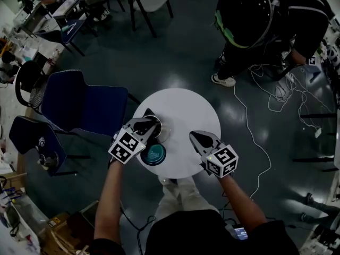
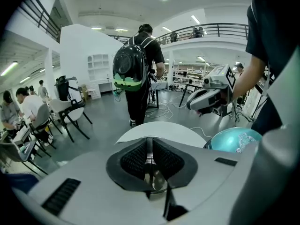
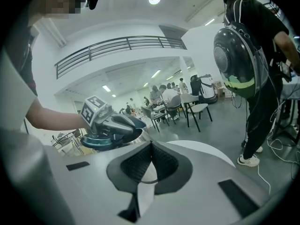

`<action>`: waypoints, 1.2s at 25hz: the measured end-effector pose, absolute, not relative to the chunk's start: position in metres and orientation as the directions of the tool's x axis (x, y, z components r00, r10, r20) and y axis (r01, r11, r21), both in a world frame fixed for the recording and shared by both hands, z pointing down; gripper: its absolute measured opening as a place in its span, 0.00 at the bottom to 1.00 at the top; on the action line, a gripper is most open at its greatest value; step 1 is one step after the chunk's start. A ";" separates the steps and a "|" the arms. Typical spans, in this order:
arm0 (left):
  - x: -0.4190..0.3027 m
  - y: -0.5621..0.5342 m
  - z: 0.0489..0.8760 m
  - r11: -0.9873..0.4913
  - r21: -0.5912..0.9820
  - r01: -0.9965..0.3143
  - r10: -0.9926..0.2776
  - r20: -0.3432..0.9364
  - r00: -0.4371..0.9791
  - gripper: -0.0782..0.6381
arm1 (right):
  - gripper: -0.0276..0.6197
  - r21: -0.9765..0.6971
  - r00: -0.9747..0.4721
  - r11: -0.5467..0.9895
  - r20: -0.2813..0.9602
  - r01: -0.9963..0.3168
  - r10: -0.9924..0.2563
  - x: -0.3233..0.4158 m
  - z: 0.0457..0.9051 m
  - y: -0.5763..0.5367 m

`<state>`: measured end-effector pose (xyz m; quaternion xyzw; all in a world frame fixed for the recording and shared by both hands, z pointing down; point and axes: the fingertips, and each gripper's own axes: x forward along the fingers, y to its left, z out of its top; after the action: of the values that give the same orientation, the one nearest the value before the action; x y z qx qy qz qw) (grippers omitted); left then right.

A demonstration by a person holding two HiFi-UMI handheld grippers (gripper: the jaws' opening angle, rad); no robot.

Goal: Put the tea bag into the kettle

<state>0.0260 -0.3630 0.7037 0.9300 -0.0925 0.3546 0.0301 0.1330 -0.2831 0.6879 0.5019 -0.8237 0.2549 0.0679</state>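
Observation:
On the round white table a steel kettle stands open, and its teal lid lies beside it at the front. My left gripper hangs right over the kettle's mouth. In the left gripper view its jaws are shut on a thin pale strip, apparently the tea bag, with the shiny kettle just below. My right gripper is shut and empty over bare table to the right of the kettle. The right gripper view shows the left gripper above the lid.
Two blue chairs stand close to the table's left side. A person with a black backpack stands beyond the table at the far right. White cables trail over the floor on the right. Boxes lie at the lower left.

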 end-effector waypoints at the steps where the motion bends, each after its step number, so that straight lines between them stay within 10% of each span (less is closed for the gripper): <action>1: 0.024 -0.363 0.703 -0.981 -0.011 -0.191 -0.150 0.666 0.731 0.16 | 0.07 -0.351 -0.488 0.368 0.368 -0.861 -0.792 0.131 0.687 -0.284; 30: -0.075 -0.303 0.534 -0.887 -0.005 -0.461 -0.427 0.387 0.817 0.13 | 0.07 -0.200 -0.569 0.534 0.246 -0.822 -0.784 0.040 0.540 -0.266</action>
<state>-0.0750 -0.3028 0.5342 0.9521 -0.2334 0.1926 0.0443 0.0397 -0.2655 0.5402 0.4598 -0.8734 0.1476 0.0633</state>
